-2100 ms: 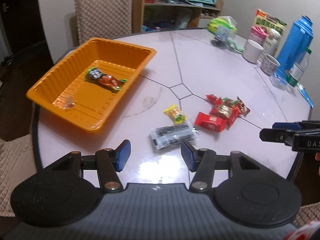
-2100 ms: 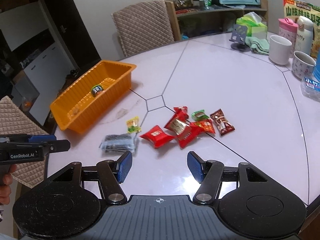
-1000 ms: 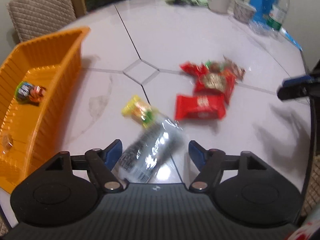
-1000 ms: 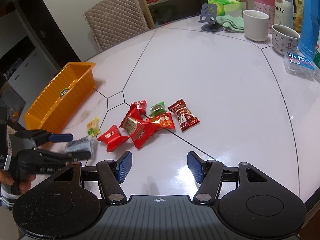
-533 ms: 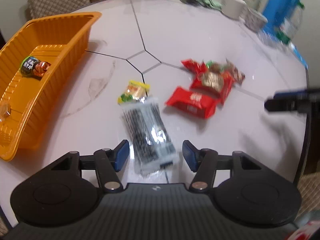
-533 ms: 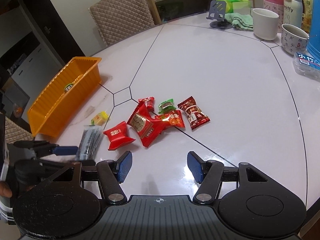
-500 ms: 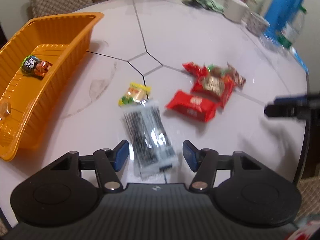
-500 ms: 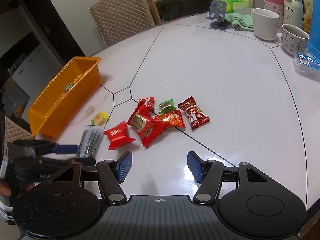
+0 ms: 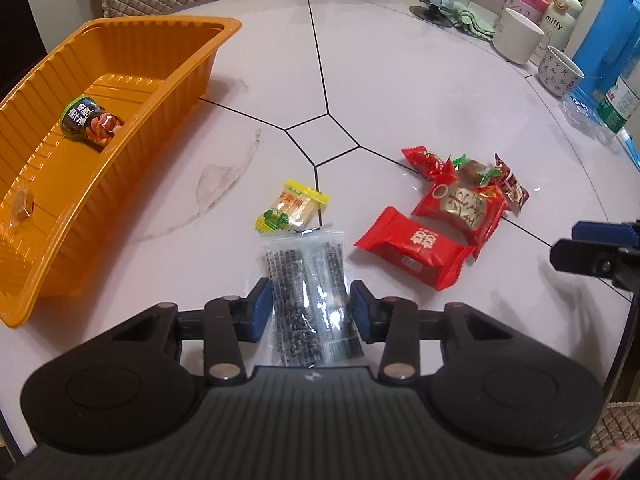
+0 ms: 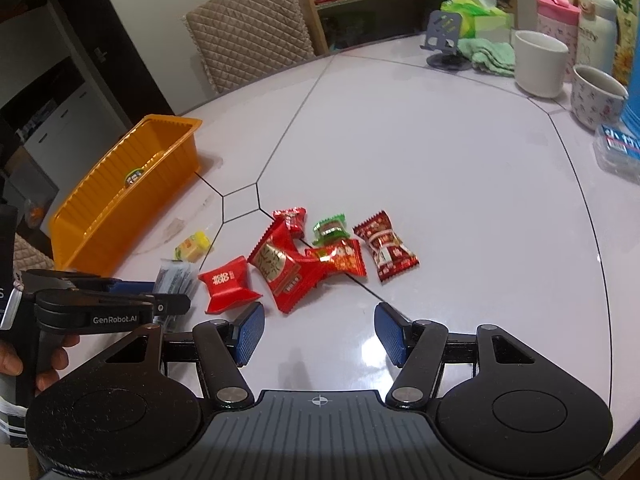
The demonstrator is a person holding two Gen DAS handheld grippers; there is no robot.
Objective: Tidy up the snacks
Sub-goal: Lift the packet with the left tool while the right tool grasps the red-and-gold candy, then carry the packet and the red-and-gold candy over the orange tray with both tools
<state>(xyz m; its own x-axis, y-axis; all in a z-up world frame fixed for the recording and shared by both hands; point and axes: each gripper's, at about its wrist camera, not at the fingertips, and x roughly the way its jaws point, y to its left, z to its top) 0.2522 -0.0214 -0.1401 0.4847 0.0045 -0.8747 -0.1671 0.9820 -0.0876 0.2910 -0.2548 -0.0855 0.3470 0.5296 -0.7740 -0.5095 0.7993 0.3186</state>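
Closing on the clear sesame packet (image 9: 310, 294), the left tool (image 9: 311, 312) should pinch squarely before lifting toward the orange tray (image 9: 120, 80) leftward; the right tool (image 10: 319, 334) gapes wide, empty.

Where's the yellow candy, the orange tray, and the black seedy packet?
yellow candy (image 9: 293, 211): left wrist view, middle of its wrapper.
orange tray (image 9: 168, 92): left wrist view, its ribbed right wall.
black seedy packet (image 9: 306, 276): left wrist view, its clear middle, between the left claw's blue pads.
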